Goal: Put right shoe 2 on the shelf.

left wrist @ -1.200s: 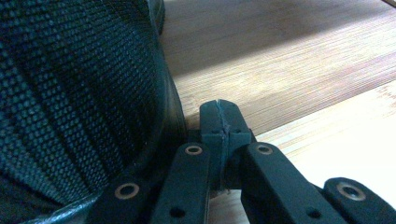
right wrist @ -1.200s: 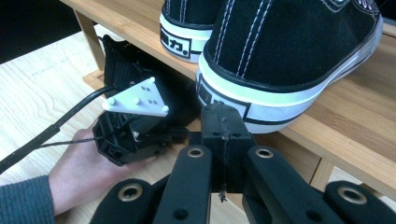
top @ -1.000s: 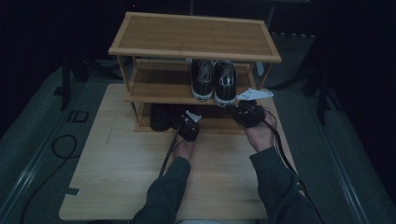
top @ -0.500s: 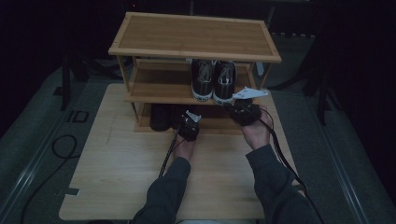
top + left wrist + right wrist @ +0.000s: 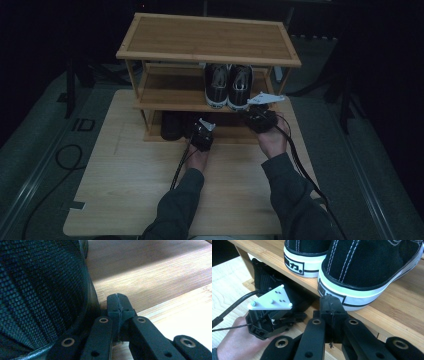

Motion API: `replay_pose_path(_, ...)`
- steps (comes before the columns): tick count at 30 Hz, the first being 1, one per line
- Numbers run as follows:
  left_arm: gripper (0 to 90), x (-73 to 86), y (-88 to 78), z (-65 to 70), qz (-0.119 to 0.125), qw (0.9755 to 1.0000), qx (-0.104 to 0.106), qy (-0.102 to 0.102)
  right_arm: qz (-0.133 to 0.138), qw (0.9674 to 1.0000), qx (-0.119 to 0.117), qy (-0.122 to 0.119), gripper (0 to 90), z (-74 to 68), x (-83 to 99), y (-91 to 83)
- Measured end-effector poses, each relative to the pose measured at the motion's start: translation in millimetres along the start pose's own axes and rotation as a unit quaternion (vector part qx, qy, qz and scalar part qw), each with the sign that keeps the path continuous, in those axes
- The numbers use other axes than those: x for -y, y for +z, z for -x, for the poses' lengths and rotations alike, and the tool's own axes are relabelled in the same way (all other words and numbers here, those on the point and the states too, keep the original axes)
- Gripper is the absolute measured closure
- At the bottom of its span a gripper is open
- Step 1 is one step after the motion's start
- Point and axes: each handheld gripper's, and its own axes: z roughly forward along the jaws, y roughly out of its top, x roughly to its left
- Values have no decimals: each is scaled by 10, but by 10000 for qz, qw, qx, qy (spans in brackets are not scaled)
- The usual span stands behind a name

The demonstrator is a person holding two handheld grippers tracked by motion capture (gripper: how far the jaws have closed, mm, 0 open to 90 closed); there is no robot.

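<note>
Right gripper (image 5: pixel 260 119) sat at the middle shelf's (image 5: pixel 170 102) front edge, jaws pressed together, empty; black-and-white sneakers (image 5: pixel 228 86) directly ahead, heels out, long axis running back into the rack. Left gripper (image 5: pixel 202 136), jaws also together, empty, beside black mesh shoe (image 5: pixel 42 295) on bottom shelf. Bamboo board (image 5: pixel 130 195) beneath; room dark

rack: wooden shoe rack (image 5: pixel 210 35) | under: bamboo table (image 5: pixel 125 195) | beside: grey floor (image 5: pixel 45 150)
</note>
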Motion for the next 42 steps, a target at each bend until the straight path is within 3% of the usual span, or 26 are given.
replay_pose_path(30, 900, 1, -3, 2, -13, 10000, -14, 54, 14, 9998, 211, 59, 900, -7, -1, 64)
replay_pose_path(42, 900, 1, -1, 7, -4, 10000, -19, 52, 31, 9999, 129, 70, 898, 6, 2, 68)
